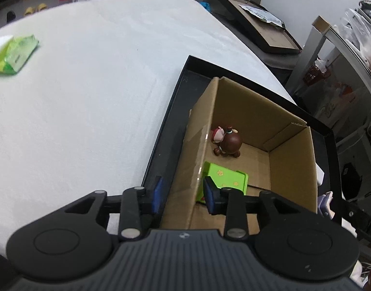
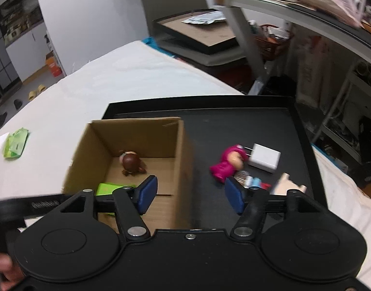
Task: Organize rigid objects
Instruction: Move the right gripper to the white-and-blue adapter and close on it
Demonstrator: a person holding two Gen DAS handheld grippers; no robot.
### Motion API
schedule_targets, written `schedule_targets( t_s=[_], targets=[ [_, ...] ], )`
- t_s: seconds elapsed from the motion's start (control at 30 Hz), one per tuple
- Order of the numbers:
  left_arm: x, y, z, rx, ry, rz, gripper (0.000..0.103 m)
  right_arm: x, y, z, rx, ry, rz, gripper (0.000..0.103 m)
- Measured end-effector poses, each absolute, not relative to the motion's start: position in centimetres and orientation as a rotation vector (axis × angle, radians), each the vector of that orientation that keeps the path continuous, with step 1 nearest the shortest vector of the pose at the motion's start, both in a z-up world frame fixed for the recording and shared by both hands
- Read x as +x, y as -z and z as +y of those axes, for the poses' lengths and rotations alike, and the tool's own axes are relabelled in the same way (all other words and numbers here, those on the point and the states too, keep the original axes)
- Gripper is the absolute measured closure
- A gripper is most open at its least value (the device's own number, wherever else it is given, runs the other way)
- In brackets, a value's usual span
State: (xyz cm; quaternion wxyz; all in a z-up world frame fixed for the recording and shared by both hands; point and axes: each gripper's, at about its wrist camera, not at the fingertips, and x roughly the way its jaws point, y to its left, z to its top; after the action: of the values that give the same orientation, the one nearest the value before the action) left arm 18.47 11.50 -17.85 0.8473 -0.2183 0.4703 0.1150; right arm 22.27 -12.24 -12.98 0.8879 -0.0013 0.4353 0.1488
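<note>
Both jaws stand spread with nothing pinched: the left gripper (image 1: 183,197) straddles the near wall of the box (image 1: 289,150), the right gripper (image 2: 190,192) hangs over that box's right wall and the tray (image 2: 234,131) beside it. By my reading the sorting is partly done, since the green block (image 1: 225,174) and brown figure (image 1: 230,143) already lie inside the box. Left on the tray are the charger (image 2: 265,158), pink figure (image 2: 228,162), a wooden piece (image 2: 288,184) and a small item I cannot identify.
</note>
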Motion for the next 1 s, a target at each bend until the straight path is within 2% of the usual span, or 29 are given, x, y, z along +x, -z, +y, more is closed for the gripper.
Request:
schedule_targets(
  t_s=[0.13, 0.27, 0.33, 1.0],
  targets=[
    [18.5, 17.3, 10.9, -0.415, -0.266, 0.999, 0.063, 22.4, 14.0, -15.4, 0.031, -0.269, 0.928, 0.037],
    [18.7, 16.8, 10.2, -0.38, -0.287, 1.006, 0.059, 22.9, 14.7, -18.4, 0.086, -0.224, 0.933, 0.025],
    [18.8, 16.6, 9.8, -0.355, -0.292, 1.012, 0.058, 23.3, 15.2, -19.4, 0.098, -0.208, 0.933, 0.023],
    [20.2, 17.3, 6.0, -0.192, -0.367, 1.109, 0.054, 27.5, 21.0, -23.9, 0.299, -0.096, 0.987, 0.02]
  ],
)
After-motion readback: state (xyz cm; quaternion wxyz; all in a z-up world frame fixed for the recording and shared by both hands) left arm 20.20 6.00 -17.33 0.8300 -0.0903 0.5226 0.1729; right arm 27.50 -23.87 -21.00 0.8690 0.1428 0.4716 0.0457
